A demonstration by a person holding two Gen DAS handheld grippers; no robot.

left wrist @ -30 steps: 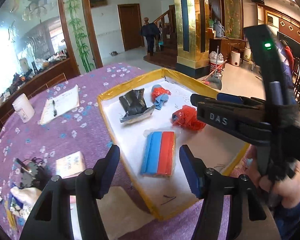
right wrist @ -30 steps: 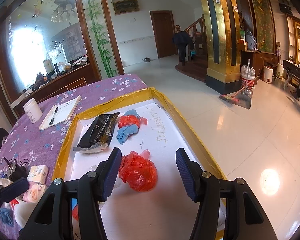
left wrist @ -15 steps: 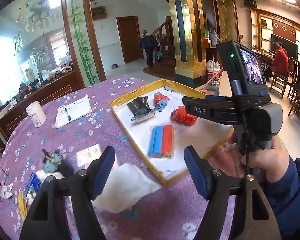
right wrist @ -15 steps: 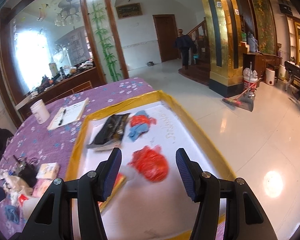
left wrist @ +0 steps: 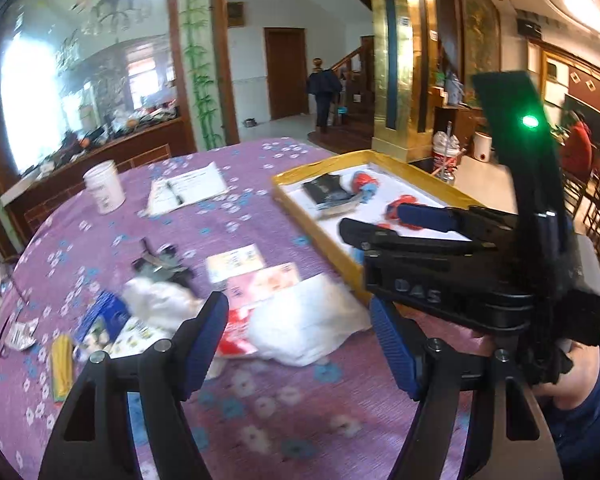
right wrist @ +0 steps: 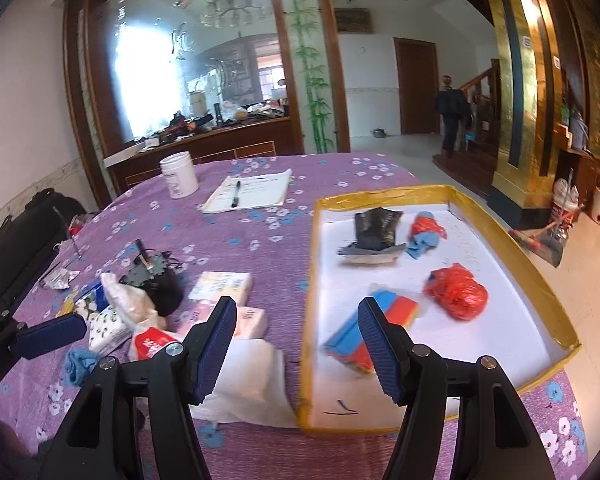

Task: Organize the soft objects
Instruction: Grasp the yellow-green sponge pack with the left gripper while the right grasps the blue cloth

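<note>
A white tray with a yellow rim (right wrist: 312,280) (left wrist: 312,208) sits on the right of the purple table. In it lie a blue and red sponge (right wrist: 374,326), a red plastic bag (right wrist: 458,292), a black packet (right wrist: 374,232) and a red and blue cloth (right wrist: 424,234). Left of the tray lie a white cloth (right wrist: 246,380) (left wrist: 308,324), tissue packs (right wrist: 222,286) (left wrist: 236,262) and a white bag (right wrist: 126,300). My left gripper (left wrist: 300,344) is open and empty over the white cloth. My right gripper (right wrist: 296,344) is open and empty above the tray's left rim; it also shows in the left wrist view (left wrist: 396,224).
A white jar (right wrist: 179,174), a notepad with a pen (right wrist: 248,190) and a black gadget with wires (right wrist: 156,276) lie on the table. A blue cloth (right wrist: 78,364) and small packets lie at the left. A black bag (right wrist: 28,232) stands beyond the table's left edge.
Both grippers have drawn back and swung left, away from the tray and over the pile of loose items beside it. Both stay open and empty.
</note>
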